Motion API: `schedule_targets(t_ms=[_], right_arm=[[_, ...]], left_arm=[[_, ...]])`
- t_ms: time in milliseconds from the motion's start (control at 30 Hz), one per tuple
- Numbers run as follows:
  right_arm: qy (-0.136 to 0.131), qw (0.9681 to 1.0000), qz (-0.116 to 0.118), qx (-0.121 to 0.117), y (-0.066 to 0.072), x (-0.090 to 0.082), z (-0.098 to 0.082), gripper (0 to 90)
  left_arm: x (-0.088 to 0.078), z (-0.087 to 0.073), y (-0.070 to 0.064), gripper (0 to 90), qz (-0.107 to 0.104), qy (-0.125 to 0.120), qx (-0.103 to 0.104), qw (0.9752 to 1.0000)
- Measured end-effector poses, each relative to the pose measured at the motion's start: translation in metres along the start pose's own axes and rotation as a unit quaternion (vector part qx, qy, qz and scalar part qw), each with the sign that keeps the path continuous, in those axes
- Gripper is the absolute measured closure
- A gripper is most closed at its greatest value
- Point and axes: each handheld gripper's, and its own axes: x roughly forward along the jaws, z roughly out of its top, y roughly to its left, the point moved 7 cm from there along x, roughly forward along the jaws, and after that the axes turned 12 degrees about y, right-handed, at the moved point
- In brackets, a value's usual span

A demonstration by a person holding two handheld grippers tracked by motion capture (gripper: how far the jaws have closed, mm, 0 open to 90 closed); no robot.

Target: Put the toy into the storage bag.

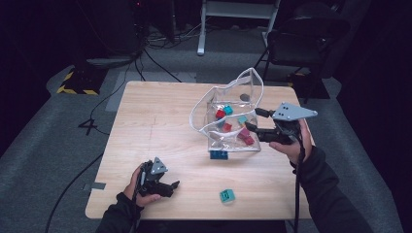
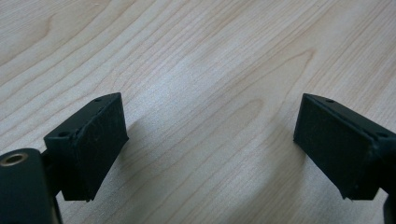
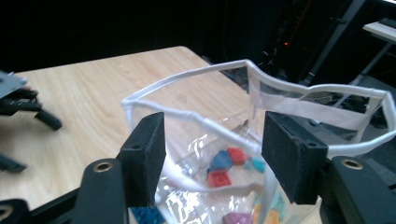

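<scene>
Light wooden table [image 1: 145,121], pale grain running across it, standing on grey carpet. On it sits a clear plastic bag [image 1: 233,116] with white trim, right of centre, holding red and teal blocks. A blue block [image 1: 219,155] lies against the bag's near edge. A teal block [image 1: 227,195] rests alone near the front edge.

So the pouch [image 1: 228,114] stands on the table [image 1: 145,121], right of center, with a bunch of blocks [image 1: 233,126] inside it. One brick [image 1: 218,155] sits just in front of the pouch, touching it, and a loose block [image 1: 227,195] lies nearer the front edge, between both grippers.
</scene>
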Motion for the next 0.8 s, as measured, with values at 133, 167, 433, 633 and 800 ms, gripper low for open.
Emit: schedule_targets(t_ms=[133, 167, 433, 633, 800], right_arm=[[0.000, 1.0000, 0.005, -0.007, 0.008, -0.003, -0.011, 39.4], [0.000, 1.0000, 0.006, -0.007, 0.010, -0.003, -0.013, 39.4], [0.029, 0.9985, 0.037, -0.028, 0.036, 0.016, -0.045, 45.7], [0.067, 0.9953, 0.064, -0.030, 0.053, 0.050, -0.071, 48.1], [0.097, 0.9919, 0.073, -0.037, 0.060, 0.076, -0.089, 49.7]], left_arm=[[0.000, 0.000, 0.000, 9.8, 0.000, 0.000, 0.000, 1.0000], [0.000, 0.000, 0.000, 9.8, 0.000, 0.000, 0.000, 1.0000], [0.000, 0.000, 0.000, 9.8, 0.000, 0.000, 0.000, 1.0000], [0.000, 0.000, 0.000, 9.8, 0.000, 0.000, -0.001, 1.0000], [0.000, 0.000, 0.000, 9.8, 0.000, 0.000, 0.000, 1.0000]])
